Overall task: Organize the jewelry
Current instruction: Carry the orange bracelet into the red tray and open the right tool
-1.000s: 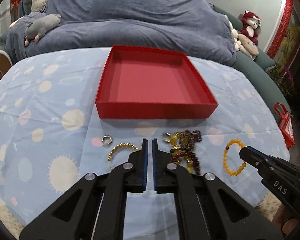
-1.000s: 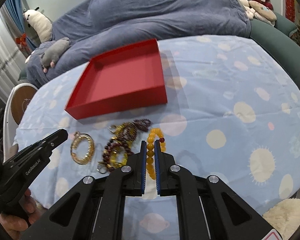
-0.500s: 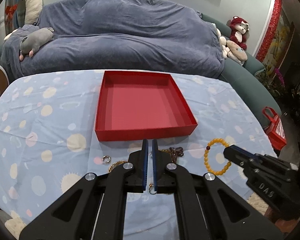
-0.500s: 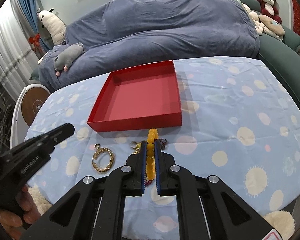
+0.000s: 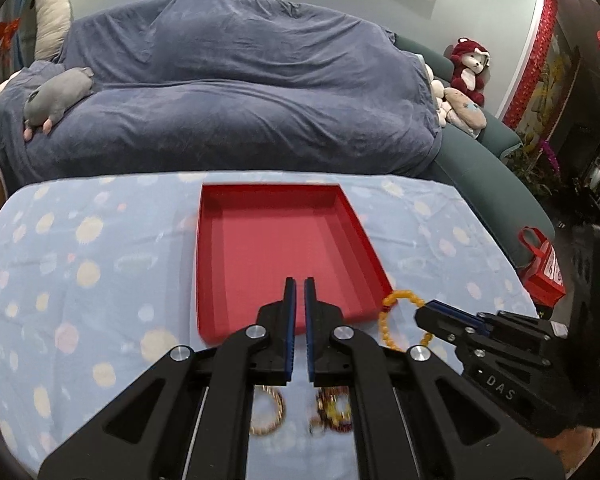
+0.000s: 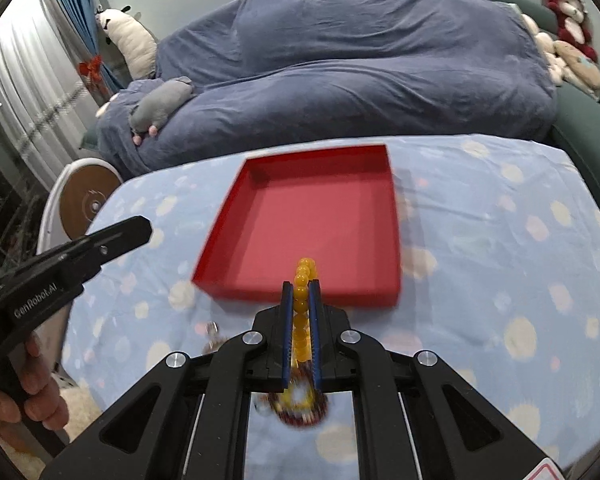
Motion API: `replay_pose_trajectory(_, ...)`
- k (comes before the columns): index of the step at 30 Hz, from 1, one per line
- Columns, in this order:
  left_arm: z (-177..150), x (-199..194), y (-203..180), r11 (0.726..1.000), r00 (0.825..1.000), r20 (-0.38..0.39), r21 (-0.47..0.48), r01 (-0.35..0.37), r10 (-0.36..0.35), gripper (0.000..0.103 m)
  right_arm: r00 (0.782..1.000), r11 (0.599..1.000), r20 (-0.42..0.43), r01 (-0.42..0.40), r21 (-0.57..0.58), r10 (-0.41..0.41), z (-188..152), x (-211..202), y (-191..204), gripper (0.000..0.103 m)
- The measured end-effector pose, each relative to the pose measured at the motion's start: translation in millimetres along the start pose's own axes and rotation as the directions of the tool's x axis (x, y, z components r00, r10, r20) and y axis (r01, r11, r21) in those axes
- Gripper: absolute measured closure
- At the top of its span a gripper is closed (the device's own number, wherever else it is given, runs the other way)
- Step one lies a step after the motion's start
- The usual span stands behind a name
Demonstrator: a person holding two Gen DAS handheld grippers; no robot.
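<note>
A yellow bead bracelet (image 6: 301, 308) was held clamped between two blue-padded fingers, its loop hanging free just before the near right corner of the red tray (image 5: 210, 264). The tray, a shallow square box, was seen lying flat and open on the spotted blue cloth. A gold bangle (image 5: 267, 416) and what was probably a tangle of dark red and yellow beads (image 5: 334, 412), blurred, were left on the cloth nearer the camera.

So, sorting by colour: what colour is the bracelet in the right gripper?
Amber-yellow bracelet, clearest in the right wrist view.
</note>
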State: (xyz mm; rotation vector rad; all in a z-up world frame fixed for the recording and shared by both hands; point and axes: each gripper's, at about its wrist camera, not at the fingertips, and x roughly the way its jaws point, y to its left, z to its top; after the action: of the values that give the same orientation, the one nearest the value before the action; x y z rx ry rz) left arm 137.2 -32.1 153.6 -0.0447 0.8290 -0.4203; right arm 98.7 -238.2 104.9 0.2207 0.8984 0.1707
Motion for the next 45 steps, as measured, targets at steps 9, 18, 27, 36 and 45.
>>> replay_pose_trajectory(9, 68.3, 93.1, 26.0, 1.0, 1.0, -0.025, 0.011, 0.0, 0.0, 0.099, 0.998, 0.999, -0.06, -0.014, -0.031, 0.012, 87.8, 92.8, -12.1, 0.096)
replay_pose_trajectory(18, 96.0, 189.6, 36.0, 0.998, 0.995, -0.092, 0.049, -0.045, 0.05, 0.098, 0.989, 1.0, -0.149, 0.014, 0.011, -0.012, 130.5, 182.7, -36.6, 0.096)
replay_pose_trajectory(27, 96.7, 235.9, 51.9, 0.995, 0.984, -0.145, 0.034, -0.099, 0.103, 0.095, 0.966, 0.977, -0.151, 0.203, -0.06, -0.21, 135.4, 212.7, -66.1, 0.088)
replay_pose_trajectory(36, 89.8, 171.7, 69.6, 0.987, 0.989, -0.02, -0.073, -0.146, 0.145, 0.028, 0.983, 0.983, -0.007, 0.182, -0.013, -0.182, 112.8, 130.9, -73.1, 0.065)
replay_pose_trajectory(45, 13.1, 90.5, 71.2, 0.972, 0.977, -0.019, -0.102, -0.212, 0.212, 0.027, 0.985, 0.985, 0.018, 0.174, -0.009, -0.173, 29.6, 51.8, -53.2, 0.058)
